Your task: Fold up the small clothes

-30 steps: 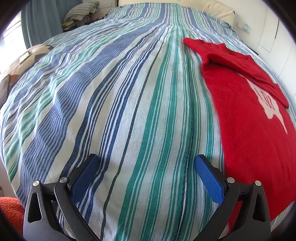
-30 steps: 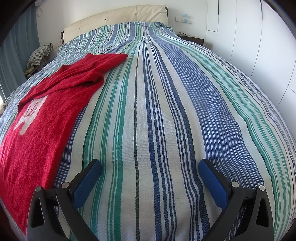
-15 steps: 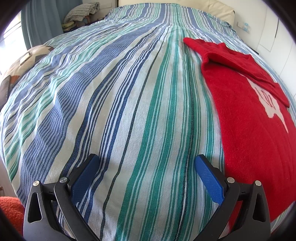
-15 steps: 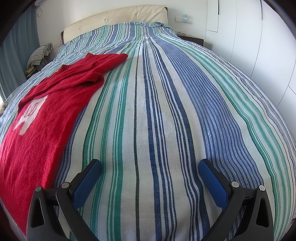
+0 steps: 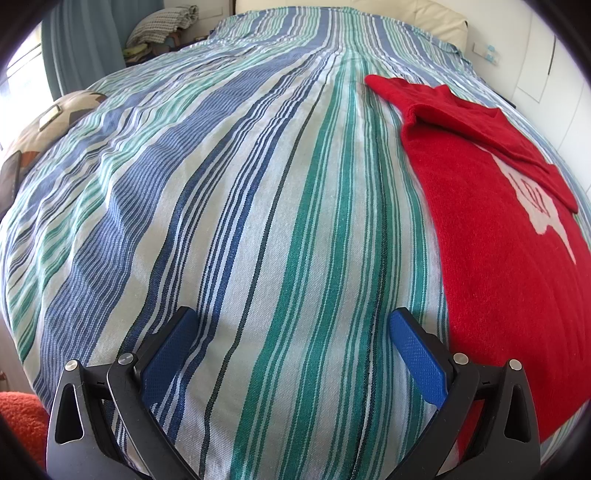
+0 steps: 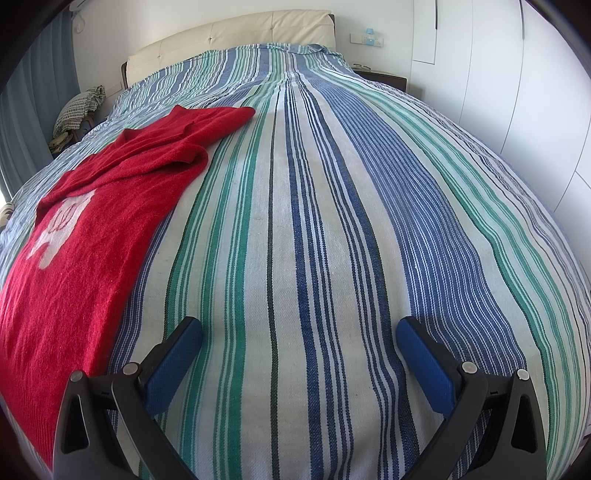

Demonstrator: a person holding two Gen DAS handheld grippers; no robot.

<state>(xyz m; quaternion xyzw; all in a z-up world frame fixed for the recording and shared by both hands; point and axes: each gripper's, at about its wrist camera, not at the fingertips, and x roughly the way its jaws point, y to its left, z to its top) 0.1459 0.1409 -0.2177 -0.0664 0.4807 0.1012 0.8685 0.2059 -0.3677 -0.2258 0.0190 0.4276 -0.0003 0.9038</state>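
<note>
- Left wrist view: left tongs [image 5: 290, 330] hung over the bed with the jaws wide apart and nothing between them. Black rigid frames with silver rivets; pads [image 5: 168, 356] were blue with a fine dimpled grip texture.
- Bedspread [image 5: 240, 192] was coarse woven cotton, lengthwise stripes in blue, green, white and thin black, lightly rumpled toward the left edge.
- Red sweater [image 5: 491, 258] lay flat on the bedspread to the right of the tongs, near the right pad but apart from it. Fuzzy knit, bright red, white motif on the chest partly covered by a sleeve folded across the body.
- Far end: cream padded headboard [image 5: 424, 14]. Left: teal curtain [image 5: 85, 40], a checked bundle of cloth [image 5: 162, 22], a patterned cushion [image 5: 55, 118]. An orange fluffy textile [image 5: 20, 417] sat at bottom left, below the bed edge.
- Right wrist view: right tongs [image 6: 299, 341] also spread apart and holding nothing, over bare bedspread [image 6: 332, 221]; same black frames and blue textured pads [image 6: 173, 369].
- Red sweater [image 6: 92, 229] lay to the left of these tongs, just beside the left pad, not touching. One sleeve ran up toward the headboard [image 6: 236, 37], the other was folded over the chest; the lower hem reached the near bed edge.
- White flat wardrobe doors [image 6: 498, 74] on the right; a wall switch plate [image 6: 367, 37] beside the headboard.
</note>
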